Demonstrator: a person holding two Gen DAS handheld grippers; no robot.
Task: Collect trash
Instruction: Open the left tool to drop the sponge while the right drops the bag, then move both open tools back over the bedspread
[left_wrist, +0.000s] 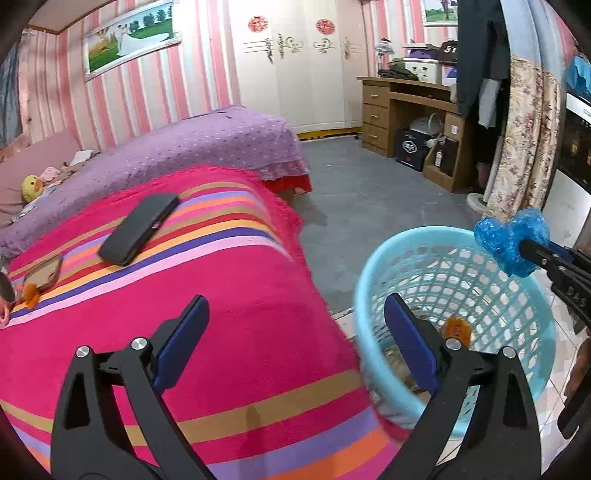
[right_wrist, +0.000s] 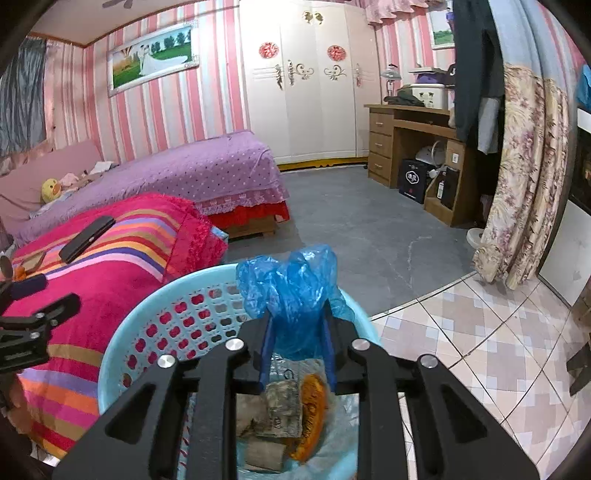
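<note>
Blue plastic bag (right_wrist: 291, 291) is clamped in right gripper (right_wrist: 297, 347) directly above light-blue basket (right_wrist: 173, 295) — drop lies straight down; left gripper (left_wrist: 295, 350) is spread wide, empty.

The left hand-held gripper (left_wrist: 295, 325) points forward and downward, its blue-padded jaws spread wide with nothing between them. The right hand-held gripper (right_wrist: 297, 332) also tilts downward, jaws narrower, with crumpled blue plastic (right_wrist: 291, 288) bunched between its fingertips.
</note>
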